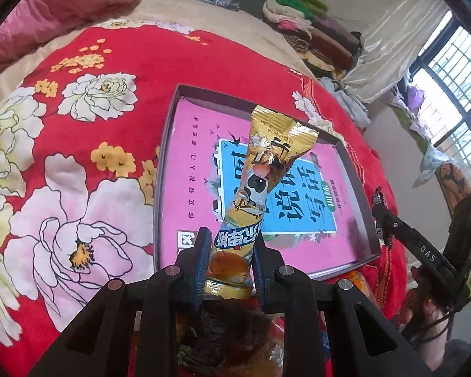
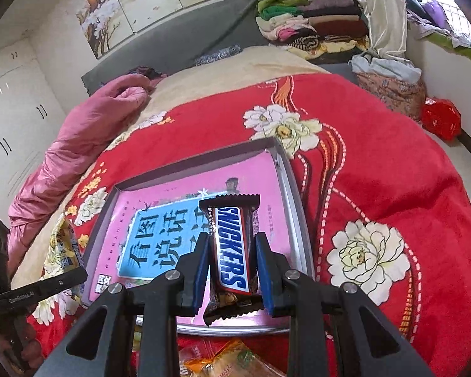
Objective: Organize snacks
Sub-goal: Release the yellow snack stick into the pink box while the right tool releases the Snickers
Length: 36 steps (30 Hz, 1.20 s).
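Note:
My left gripper is shut on a long gold snack packet with a panda picture, held above the shallow box. The box has a grey rim and a pink and blue printed floor. My right gripper is shut on a Snickers bar, held over the same box, near its right side. The gold packet and the left gripper body show at the left edge of the right wrist view. The right gripper body shows at the right of the left wrist view.
The box lies on a red floral bedspread. More snack packets lie below the grippers, an orange one among them. A pink quilt lies at the bed's left. Folded clothes are stacked at the headboard. A red bag sits beside the bed.

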{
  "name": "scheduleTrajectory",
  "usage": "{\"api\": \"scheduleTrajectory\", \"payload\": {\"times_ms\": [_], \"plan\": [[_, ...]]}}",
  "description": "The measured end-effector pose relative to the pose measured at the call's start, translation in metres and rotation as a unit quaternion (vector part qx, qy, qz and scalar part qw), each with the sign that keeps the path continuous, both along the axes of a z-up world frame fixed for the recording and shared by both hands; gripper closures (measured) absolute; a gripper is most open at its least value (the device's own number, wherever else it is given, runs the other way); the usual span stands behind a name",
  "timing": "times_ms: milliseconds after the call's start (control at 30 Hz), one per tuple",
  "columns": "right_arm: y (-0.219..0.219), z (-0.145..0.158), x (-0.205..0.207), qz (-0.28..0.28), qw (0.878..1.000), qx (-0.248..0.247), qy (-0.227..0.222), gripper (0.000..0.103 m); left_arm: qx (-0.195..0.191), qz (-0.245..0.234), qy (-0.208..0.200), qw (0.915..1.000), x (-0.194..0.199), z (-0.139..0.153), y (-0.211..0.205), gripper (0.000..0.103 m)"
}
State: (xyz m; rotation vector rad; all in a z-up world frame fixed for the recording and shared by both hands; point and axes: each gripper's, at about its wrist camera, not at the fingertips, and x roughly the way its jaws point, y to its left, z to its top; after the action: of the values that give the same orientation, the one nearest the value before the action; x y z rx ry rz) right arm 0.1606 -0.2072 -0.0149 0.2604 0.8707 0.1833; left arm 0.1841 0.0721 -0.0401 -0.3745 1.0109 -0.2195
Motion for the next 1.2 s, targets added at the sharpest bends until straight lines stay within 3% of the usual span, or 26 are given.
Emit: {"api": "scheduleTrajectory", "payload": {"times_ms": [333, 833, 1200], "plan": [[0.006, -0.016, 0.006, 0.004, 1.0, -0.028, 0.009, 0.074, 0.031, -0.01, 0.008, 0.9994, 0.006, -0.012, -0.015, 0.077], [0.014, -0.028, 0.008, 0.005, 0.998, -0.065, 0.016, 0.074, 0.033, -0.003, 0.026, 0.9991, 0.01, -0.025, -0.012, 0.077], [0.011, -0.028, 0.007, -0.007, 0.998, -0.065, 0.018, 0.074, 0.029, -0.002, 0.024, 0.9993, 0.011, -0.025, -0.012, 0.077]]}}
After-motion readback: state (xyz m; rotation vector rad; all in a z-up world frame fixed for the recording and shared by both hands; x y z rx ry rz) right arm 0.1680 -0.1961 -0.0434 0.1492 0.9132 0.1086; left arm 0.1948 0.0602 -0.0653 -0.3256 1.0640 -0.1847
